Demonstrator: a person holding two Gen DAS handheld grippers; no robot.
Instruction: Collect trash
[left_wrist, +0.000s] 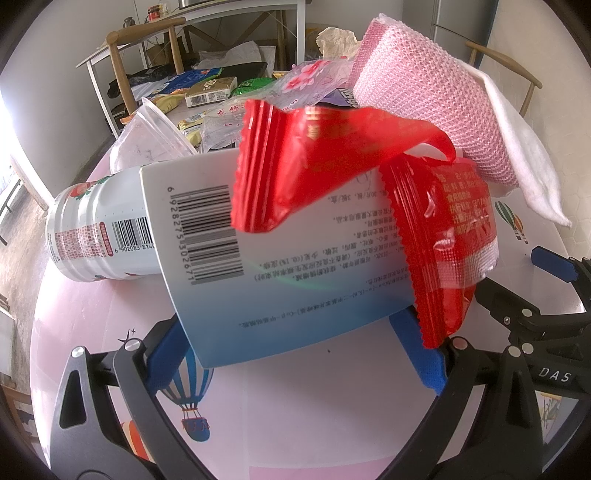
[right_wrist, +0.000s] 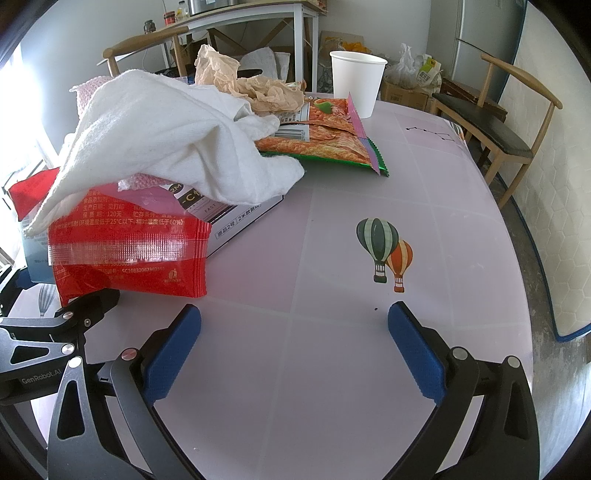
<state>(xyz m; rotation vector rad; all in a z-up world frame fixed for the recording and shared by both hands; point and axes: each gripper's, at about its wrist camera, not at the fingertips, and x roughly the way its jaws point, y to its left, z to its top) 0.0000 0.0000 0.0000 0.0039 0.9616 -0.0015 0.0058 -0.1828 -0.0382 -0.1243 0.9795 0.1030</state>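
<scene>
Gathering stage, by the look of it: your table (right_wrist: 369, 387) has a heap of trash on its left part. Biggest piece is the flat white-and-blue box (left_wrist: 295, 266), and your left gripper (left_wrist: 295, 354) has its blue pads on either side of the box's near end, apparently clamped on it (the contact itself is hidden under the box). A white cloth (right_wrist: 159, 136) and pink mesh sponge (left_wrist: 428, 99) are draped over the pile, a red wrapper (left_wrist: 443, 236) lies across the box, and a can (left_wrist: 99, 229) lies on its side just beside the box. Further back sit the orange snack bag (right_wrist: 332, 144), crumpled brown paper (right_wrist: 243, 85) and paper cup (right_wrist: 356, 83). Your right gripper (right_wrist: 293, 350) hovers wide apart over bare table, holding nothing. Next, I'd judge: carry the box off level so the loose wrapper doesn't slide, and send the right one for the snack bag.
</scene>
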